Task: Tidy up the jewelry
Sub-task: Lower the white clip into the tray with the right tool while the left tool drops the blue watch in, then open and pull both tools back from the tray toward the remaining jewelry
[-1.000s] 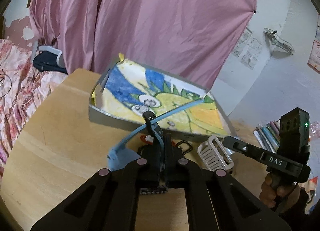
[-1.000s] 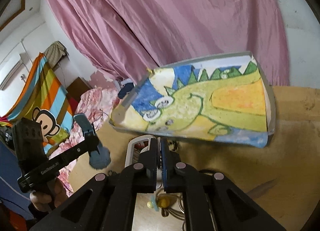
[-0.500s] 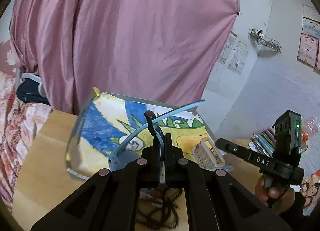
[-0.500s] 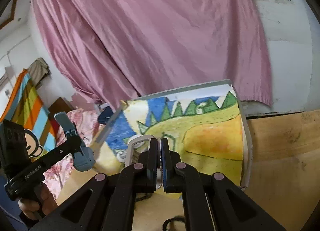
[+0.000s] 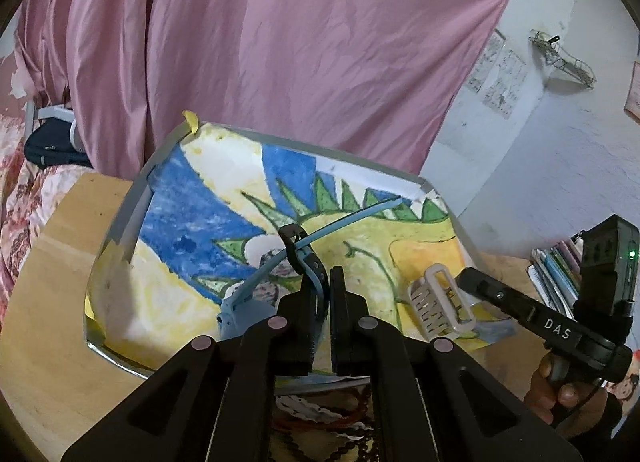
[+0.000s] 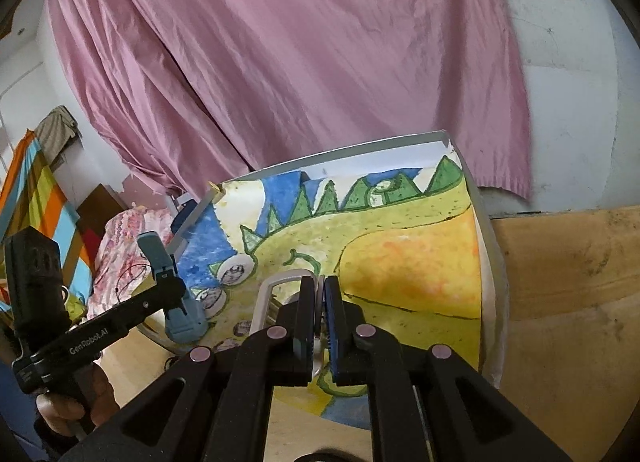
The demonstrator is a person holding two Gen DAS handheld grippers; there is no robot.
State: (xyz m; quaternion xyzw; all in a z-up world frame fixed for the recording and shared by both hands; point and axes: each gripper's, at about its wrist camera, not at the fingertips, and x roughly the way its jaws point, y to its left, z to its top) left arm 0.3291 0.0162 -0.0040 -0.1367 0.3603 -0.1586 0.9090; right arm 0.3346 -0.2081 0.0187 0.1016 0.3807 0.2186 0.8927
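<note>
1. Holding a blue watch [image 5: 256, 294] in my left hand-held gripper [image 5: 325, 282], I have its jaws clamped on the strap near the black loop, with the watch body hanging down to the left of the fingers and the loose strap end reaching up and right over the tray [image 5: 132, 218].
2. My right hand-held gripper [image 6: 320, 294] is closed on a white hair clip [image 5: 440, 308]; in the right wrist view only the clip's pale looped end [image 6: 276, 282] shows beside the left finger, so I judge the pinch sits on its edge.
3. Both pieces hang above the tray lined with a crayon dinosaur drawing [image 6: 400, 262], which rests on the wooden tabletop [image 6: 580, 282].
4. The relation that matters: the tray floor lies straight ahead and below both grippers, the watch's long axis running diagonally across it, the clip lying to the right of the watch.
5. Beaded necklaces [image 5: 320, 422] lie on the tabletop under my left gripper, still outside the tray.
6. I judge either piece can simply be lowered and released where it hangs.
</note>
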